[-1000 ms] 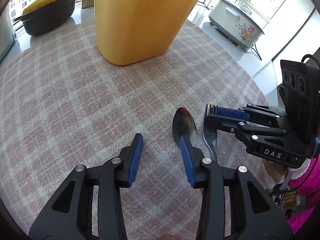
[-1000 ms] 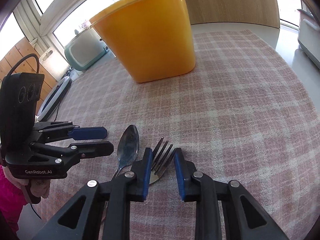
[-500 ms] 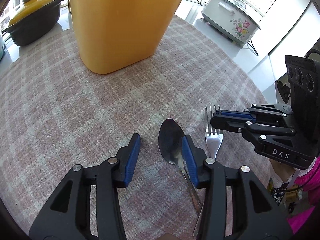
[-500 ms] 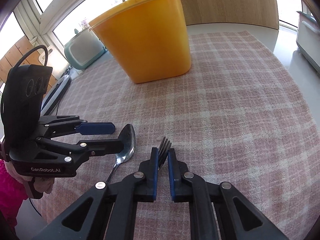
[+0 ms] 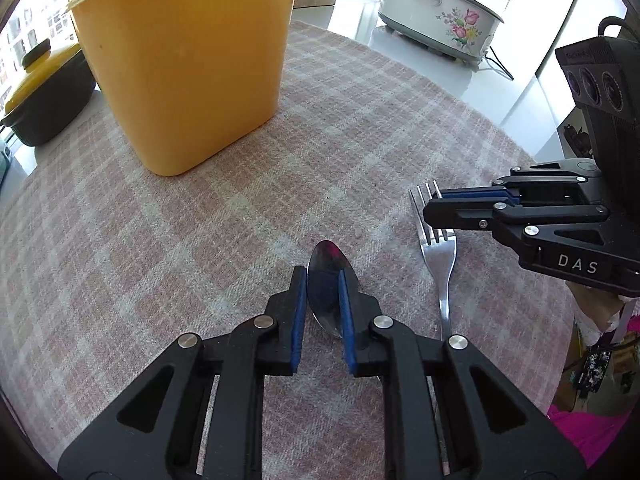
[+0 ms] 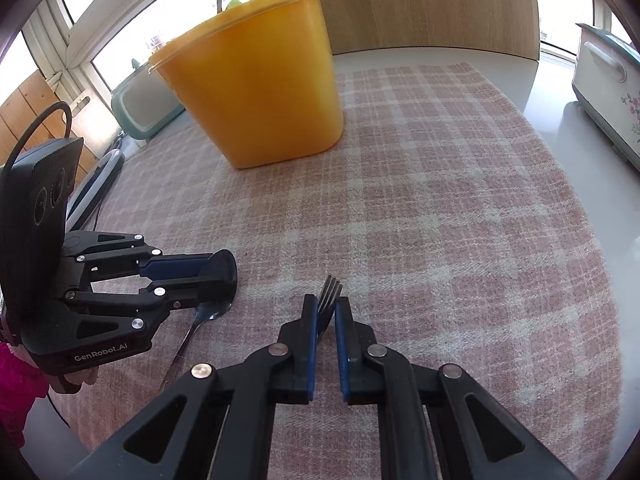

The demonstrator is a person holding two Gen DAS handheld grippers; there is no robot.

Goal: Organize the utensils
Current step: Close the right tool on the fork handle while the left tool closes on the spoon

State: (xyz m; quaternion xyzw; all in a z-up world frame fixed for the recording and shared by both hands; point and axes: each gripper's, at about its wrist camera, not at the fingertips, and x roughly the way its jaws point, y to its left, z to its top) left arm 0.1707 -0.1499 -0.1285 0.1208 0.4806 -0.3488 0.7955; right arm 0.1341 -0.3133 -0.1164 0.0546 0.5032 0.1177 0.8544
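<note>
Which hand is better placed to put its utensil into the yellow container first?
Probably the right. The right gripper is already closed on the fork. The left gripper has just been closing around the spoon. The yellow container stands ahead of both.

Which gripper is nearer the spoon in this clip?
Left. The left gripper has just closed its jaws on the spoon bowl. The right gripper sits beside it, clamped on the fork, clear of the spoon.

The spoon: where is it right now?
In the left wrist view the spoon lies low and centre on the checked cloth, its bowl between the left gripper pads, with the fork just to its right.
</note>
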